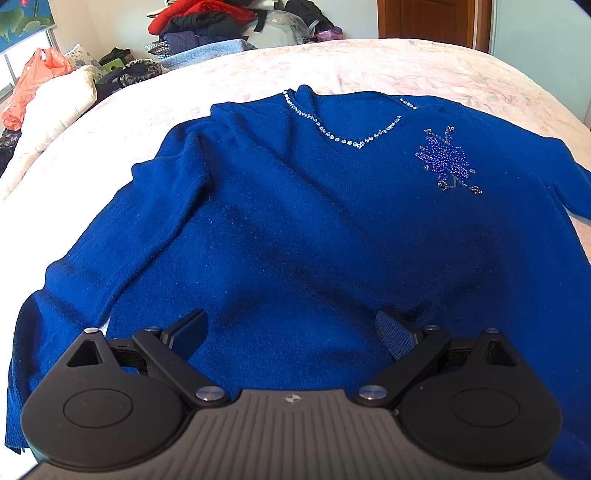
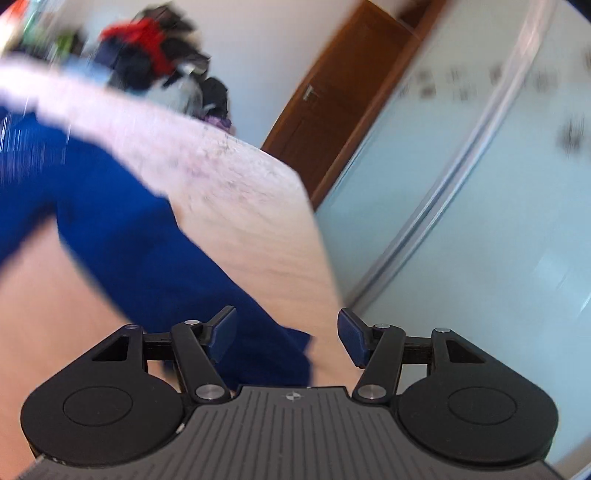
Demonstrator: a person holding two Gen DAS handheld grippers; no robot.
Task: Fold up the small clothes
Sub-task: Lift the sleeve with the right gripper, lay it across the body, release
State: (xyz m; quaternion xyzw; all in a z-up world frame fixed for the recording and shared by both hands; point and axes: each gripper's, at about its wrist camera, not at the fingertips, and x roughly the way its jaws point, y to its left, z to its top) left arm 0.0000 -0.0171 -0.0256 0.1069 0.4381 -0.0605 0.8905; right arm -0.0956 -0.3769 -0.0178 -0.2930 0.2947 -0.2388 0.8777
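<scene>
Sweater (image 1: 295, 221), blue knit, lies face up and spread flat on the bed (image 1: 424, 70), beaded neckline at the far end, hem toward me. Beaded flower sits on the chest to the right in the left wrist view. Both sleeves lie out to the sides, no fold in the body that I can see, so I judge folding as barely started: garment laid out, every fold left to do.

My left gripper (image 1: 291, 334) hovers over the hem area, jaws wide apart, nothing between the pads, only knit below them. Cannot tell if the tips touch the fabric.

My right gripper (image 2: 286, 339) is at the bed's edge, view heavily blurred and tilted. Its jaws stand well apart with nothing clamped. The sleeve (image 2: 155, 240) runs diagonally across the bed and its cuff end lies just under and ahead of the jaws, not pinched by them. Door (image 2: 332, 110) and pale wardrobe front (image 2: 480, 221) behind.

Clothes pile (image 1: 221, 26) at the far side of the bed, well apart from the sweater, looks like more to do later.

Next, I guess: take this sleeve and bring it in across the body
</scene>
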